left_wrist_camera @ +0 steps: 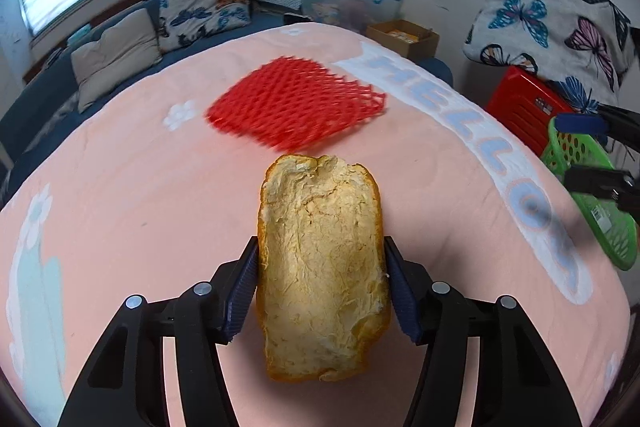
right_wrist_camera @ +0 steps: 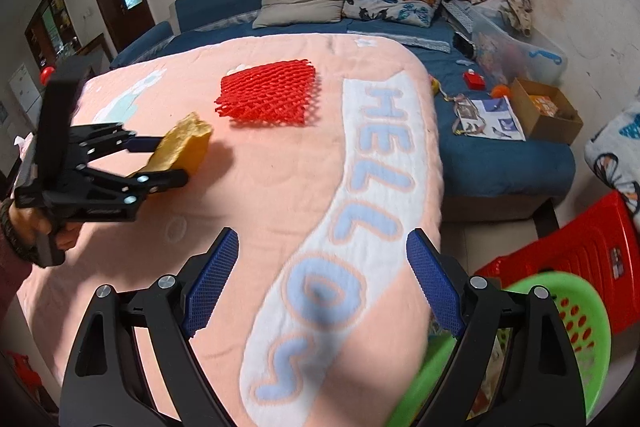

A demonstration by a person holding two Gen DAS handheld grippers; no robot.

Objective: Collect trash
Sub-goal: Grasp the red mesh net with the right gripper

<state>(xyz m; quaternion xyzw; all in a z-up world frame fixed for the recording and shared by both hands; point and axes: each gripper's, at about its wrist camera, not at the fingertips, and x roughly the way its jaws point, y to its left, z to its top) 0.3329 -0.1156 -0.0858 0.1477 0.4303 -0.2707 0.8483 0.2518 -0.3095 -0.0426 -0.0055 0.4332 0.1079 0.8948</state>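
My left gripper (left_wrist_camera: 320, 279) is shut on a large piece of orange peel (left_wrist_camera: 322, 267), held above the pink blanket (left_wrist_camera: 120, 207); the peel's pale inner side faces the camera. In the right wrist view the left gripper (right_wrist_camera: 168, 157) holds the peel (right_wrist_camera: 184, 143) at the left. A red foam fruit net (left_wrist_camera: 296, 107) lies flat on the blanket beyond the peel, and shows in the right wrist view (right_wrist_camera: 268, 95) too. My right gripper (right_wrist_camera: 320, 283) is open and empty over the blanket's right edge, just left of a green basket (right_wrist_camera: 576, 327).
The green basket (left_wrist_camera: 592, 211) sits on a red plastic stool (right_wrist_camera: 576, 259) right of the bed. A blue sofa (right_wrist_camera: 500, 147) with pillows, papers, a cardboard box (right_wrist_camera: 544, 111) and a clear bin lies behind.
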